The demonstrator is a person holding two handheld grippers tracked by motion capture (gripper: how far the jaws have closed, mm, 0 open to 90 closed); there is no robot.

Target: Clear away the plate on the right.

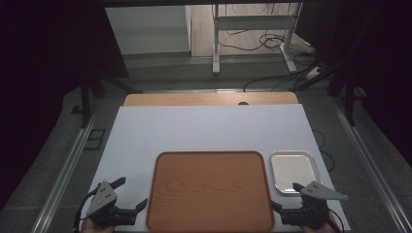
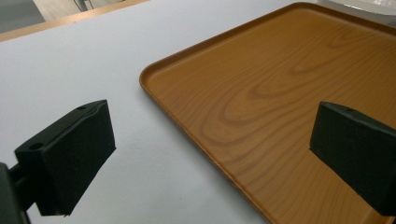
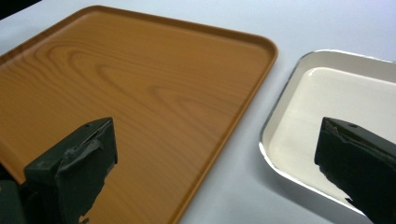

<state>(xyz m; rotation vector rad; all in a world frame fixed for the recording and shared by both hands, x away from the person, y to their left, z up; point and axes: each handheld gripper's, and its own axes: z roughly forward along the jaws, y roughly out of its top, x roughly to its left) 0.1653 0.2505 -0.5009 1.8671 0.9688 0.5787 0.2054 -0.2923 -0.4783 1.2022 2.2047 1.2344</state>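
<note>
Wooden tray (image 1: 210, 191) lies flat on the white table cover (image 1: 194, 131), near the person's edge, centred between the two grippers. Tray surface is bare, wood grain visible, rim raised with rounded corners. Small metal tray (image 1: 294, 171) sits just beside its right edge, apart from it by a narrow strip of cover; also bare. Left gripper (image 1: 127, 193) rests at the tray's left side, jaws spread wide, holding nothing; in the left gripper view one jaw is over the cover and the other over the wooden tray (image 2: 280, 107). Right gripper (image 1: 286, 196) sits at the tray's near right corner, jaws wide apart and empty; the right gripper view shows them straddling the gap between wooden tray (image 3: 140, 84) and metal tray (image 3: 345, 93).
</note>
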